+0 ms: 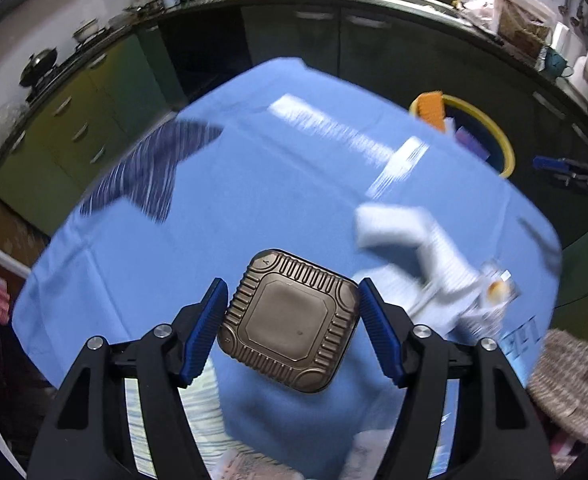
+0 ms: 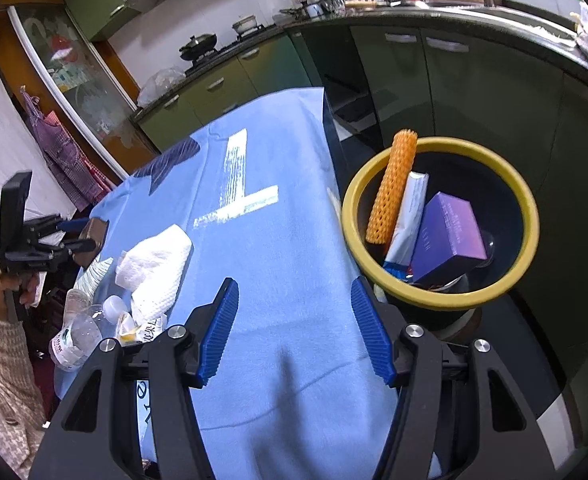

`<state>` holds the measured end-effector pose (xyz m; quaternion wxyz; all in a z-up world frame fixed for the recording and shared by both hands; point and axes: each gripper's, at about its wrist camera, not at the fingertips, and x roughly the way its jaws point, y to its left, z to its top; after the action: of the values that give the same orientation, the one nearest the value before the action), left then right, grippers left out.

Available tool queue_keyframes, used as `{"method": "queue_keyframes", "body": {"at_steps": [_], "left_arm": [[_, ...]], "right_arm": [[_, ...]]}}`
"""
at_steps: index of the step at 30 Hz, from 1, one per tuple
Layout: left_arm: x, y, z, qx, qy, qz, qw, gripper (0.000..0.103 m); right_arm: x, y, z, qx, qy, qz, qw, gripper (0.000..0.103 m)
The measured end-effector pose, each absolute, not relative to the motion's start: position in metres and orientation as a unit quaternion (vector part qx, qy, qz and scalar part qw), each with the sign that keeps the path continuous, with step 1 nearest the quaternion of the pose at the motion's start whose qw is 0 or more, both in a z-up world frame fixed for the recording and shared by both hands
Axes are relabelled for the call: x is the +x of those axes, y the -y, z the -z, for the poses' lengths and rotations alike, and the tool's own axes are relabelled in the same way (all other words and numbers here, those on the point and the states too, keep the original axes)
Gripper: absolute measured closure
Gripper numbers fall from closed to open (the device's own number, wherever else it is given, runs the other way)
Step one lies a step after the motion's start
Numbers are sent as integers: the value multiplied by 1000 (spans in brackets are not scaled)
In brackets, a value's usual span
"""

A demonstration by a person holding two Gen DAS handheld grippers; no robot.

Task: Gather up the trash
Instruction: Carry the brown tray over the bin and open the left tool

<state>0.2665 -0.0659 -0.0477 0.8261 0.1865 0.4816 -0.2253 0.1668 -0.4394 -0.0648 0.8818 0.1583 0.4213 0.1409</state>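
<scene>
My left gripper (image 1: 292,312) is shut on a square brown ribbed plastic lid (image 1: 290,322) and holds it above the blue tablecloth (image 1: 254,184). It shows at the far left of the right wrist view (image 2: 80,240) with the lid (image 2: 94,236). My right gripper (image 2: 294,328) is open and empty over the cloth, just left of the yellow-rimmed trash bin (image 2: 529,200). The bin holds an orange foam net (image 2: 391,188), a white tube (image 2: 407,216) and a purple box (image 2: 449,236). White tissue (image 2: 154,264), a clear bottle (image 2: 76,336) and small wrappers (image 2: 128,326) lie on the cloth.
A dark striped cloth (image 1: 154,172) lies at the table's far left. The bin (image 1: 501,140) stands off the table's right edge. Green kitchen cabinets (image 2: 413,76) and a cluttered counter run behind. The person's sleeve (image 2: 2,364) is at the left.
</scene>
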Motion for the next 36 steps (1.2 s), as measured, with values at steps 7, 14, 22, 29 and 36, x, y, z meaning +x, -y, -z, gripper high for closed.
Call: {"method": "queue_keyframes", "body": {"at_steps": [7,14,22,29,36], "left_arm": [[278,154,11,211,-466,278,813,39],[293,275,15,230,-475,332,782,39],[319,402,55,240,-499,361,751,39],[363,472,104,236,-550,336,728,39],[387,503,132,244,-563,312,725,27]], "right_arm": [[134,471,47,159,-395,-115,897,44],[96,509,39,182,-363,-98,909,41],[75,550,51,229,-347,-85,905,41],[67,579,67,266,-342,-74,898,41],[68,583,72,280,-341,-77,894,41]]}}
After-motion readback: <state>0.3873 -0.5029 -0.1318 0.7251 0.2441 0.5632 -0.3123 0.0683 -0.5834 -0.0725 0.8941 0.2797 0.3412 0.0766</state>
